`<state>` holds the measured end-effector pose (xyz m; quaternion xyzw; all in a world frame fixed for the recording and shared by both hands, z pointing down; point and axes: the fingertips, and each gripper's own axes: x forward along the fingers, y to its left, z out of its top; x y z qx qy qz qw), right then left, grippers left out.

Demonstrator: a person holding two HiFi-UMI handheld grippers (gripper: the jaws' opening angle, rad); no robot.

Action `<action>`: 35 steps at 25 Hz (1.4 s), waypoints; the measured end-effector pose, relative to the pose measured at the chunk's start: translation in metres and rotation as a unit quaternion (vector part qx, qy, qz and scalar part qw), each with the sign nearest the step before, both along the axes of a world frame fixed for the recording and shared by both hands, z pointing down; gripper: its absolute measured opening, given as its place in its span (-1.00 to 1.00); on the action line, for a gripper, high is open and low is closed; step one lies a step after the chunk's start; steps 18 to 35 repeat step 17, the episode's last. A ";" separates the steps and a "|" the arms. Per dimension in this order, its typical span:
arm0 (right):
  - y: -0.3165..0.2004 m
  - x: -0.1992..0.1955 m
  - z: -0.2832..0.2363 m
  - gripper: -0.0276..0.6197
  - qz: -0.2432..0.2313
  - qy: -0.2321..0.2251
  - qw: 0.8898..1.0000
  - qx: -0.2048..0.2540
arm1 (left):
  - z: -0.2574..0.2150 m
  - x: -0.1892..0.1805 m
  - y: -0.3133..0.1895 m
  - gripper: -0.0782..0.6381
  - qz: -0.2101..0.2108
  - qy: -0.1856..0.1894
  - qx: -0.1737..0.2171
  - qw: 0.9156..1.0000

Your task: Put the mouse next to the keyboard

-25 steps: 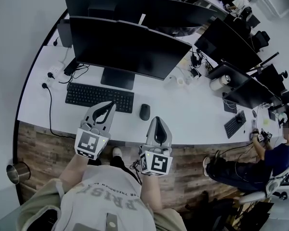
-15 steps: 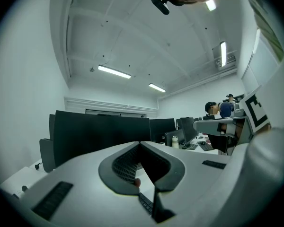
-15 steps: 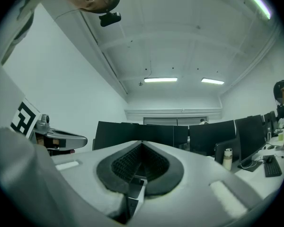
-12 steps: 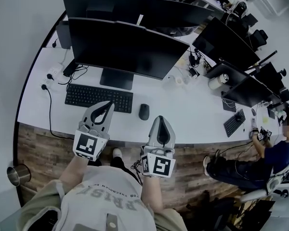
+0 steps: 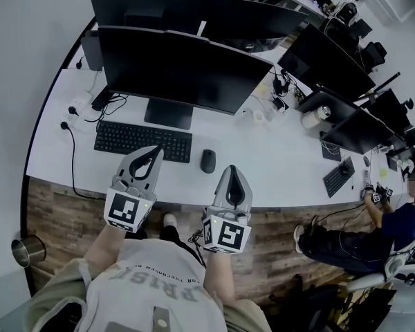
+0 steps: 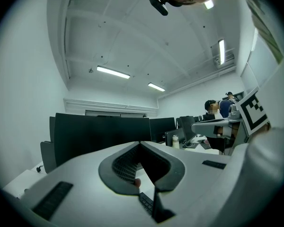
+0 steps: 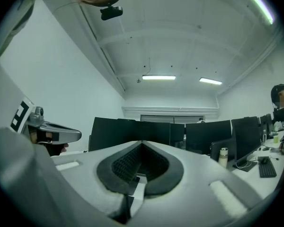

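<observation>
Both sets of jaws pressed together, nothing pinched. Mouse (image 5: 207, 160) sits on desk (image 5: 283, 168) just right of keyboard (image 5: 143, 140), small gap, long axis pointing away from person. Right gripper (image 5: 233, 171) clearly nearer: mouse ahead and bit left of its tip. Left gripper (image 5: 154, 153) hangs over keyboard's near right corner, mouse off to its right. Reckon it's right one's job, if any nudge even needed.

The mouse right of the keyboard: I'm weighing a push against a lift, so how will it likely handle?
The mouse looks small and low, so probably light and unlikely to tip. It lies flat on the smooth white desk, so a push should slide it easily. Its rounded dark shell may slip between jaws.
</observation>
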<state>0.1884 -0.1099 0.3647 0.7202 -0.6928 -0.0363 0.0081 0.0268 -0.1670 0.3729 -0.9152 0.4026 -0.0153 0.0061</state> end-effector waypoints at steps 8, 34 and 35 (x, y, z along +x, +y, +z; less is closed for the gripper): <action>-0.001 0.001 -0.004 -0.92 -0.003 -0.005 1.000 0.007 | 0.004 -0.001 -0.002 -0.75 -0.004 -0.006 -0.006 1.000; -0.003 0.007 -0.007 -0.92 0.000 -0.003 1.000 0.011 | 0.016 -0.004 -0.006 -0.75 -0.012 -0.014 -0.018 1.000; -0.003 0.007 -0.007 -0.92 0.000 -0.003 1.000 0.011 | 0.016 -0.004 -0.006 -0.75 -0.012 -0.014 -0.018 1.000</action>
